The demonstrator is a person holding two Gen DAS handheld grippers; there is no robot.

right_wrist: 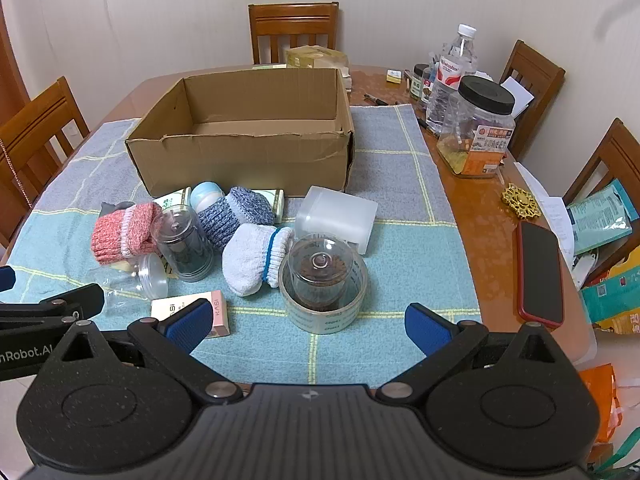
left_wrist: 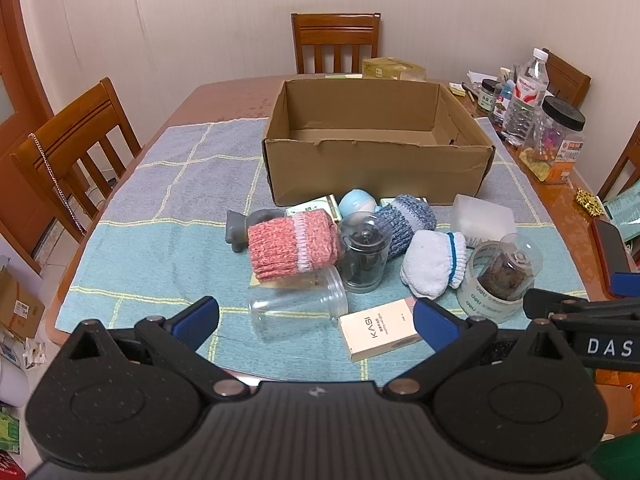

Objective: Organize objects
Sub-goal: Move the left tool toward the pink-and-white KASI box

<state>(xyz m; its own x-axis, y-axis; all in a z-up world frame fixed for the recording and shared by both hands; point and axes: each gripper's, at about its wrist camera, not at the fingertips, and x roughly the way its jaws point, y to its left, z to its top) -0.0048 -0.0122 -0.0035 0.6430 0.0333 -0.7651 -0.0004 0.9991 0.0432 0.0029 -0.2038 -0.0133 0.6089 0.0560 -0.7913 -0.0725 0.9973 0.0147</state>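
Note:
An empty cardboard box [left_wrist: 376, 168] [right_wrist: 248, 160] stands open on the checked cloth. In front of it lies a heap: a pink sock roll [left_wrist: 290, 242] [right_wrist: 120, 234], a blue knit sock roll [left_wrist: 408, 220] [right_wrist: 236, 214], a white sock [left_wrist: 430, 262] [right_wrist: 252, 258], a dark-filled clear jar [left_wrist: 364, 252] [right_wrist: 184, 244], a jar inside a tape roll [left_wrist: 502, 276] [right_wrist: 322, 280], an empty clear jar on its side [left_wrist: 296, 306] [right_wrist: 136, 280] and a KASI box [left_wrist: 380, 332] [right_wrist: 218, 308]. My left gripper [left_wrist: 316, 320] and right gripper [right_wrist: 308, 324] hover open at the near edge, holding nothing.
A frosted plastic box [left_wrist: 482, 218] [right_wrist: 338, 214], a grey figure [left_wrist: 240, 228] and a pale blue toy [left_wrist: 358, 202] lie by the heap. Bottles and a black-lidded jar [right_wrist: 478, 128] crowd the right side beside a red phone [right_wrist: 540, 274]. Wooden chairs [left_wrist: 336, 42] ring the table.

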